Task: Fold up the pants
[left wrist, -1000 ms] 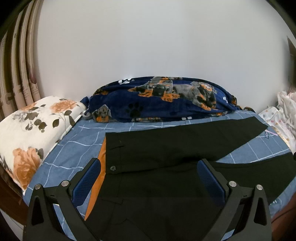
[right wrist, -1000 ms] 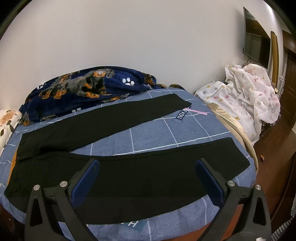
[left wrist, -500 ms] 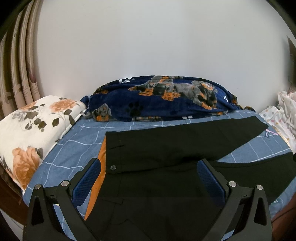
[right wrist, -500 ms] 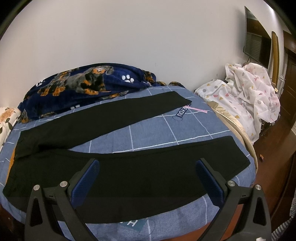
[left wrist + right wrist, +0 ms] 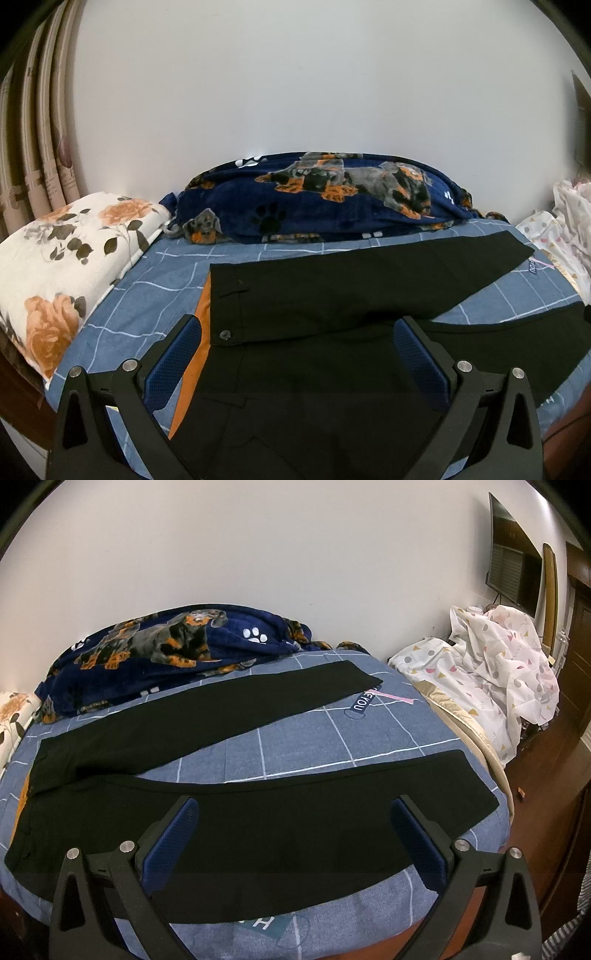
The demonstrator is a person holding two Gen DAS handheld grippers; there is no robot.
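Note:
Black pants [image 5: 332,295] lie flat on the blue checked bed [image 5: 162,280], legs spread apart toward the right. The waistband with a button and an orange lining edge is at the left in the left wrist view. My left gripper [image 5: 295,358] is open and empty, hovering above the waist and hip area. In the right wrist view both legs of the pants [image 5: 258,823] show. My right gripper [image 5: 295,834] is open and empty above the near leg.
A navy dog-print blanket [image 5: 325,199] is bunched along the wall. A floral pillow [image 5: 55,266] lies at the bed's left end. A white patterned sheet [image 5: 498,672] is heaped off the bed's right side. A wall-mounted screen [image 5: 513,554] hangs at the right.
The right wrist view has shifted slightly, so the pants and blanket sit a little further right and lower. The left wrist view is almost unchanged. Both grippers stay open.

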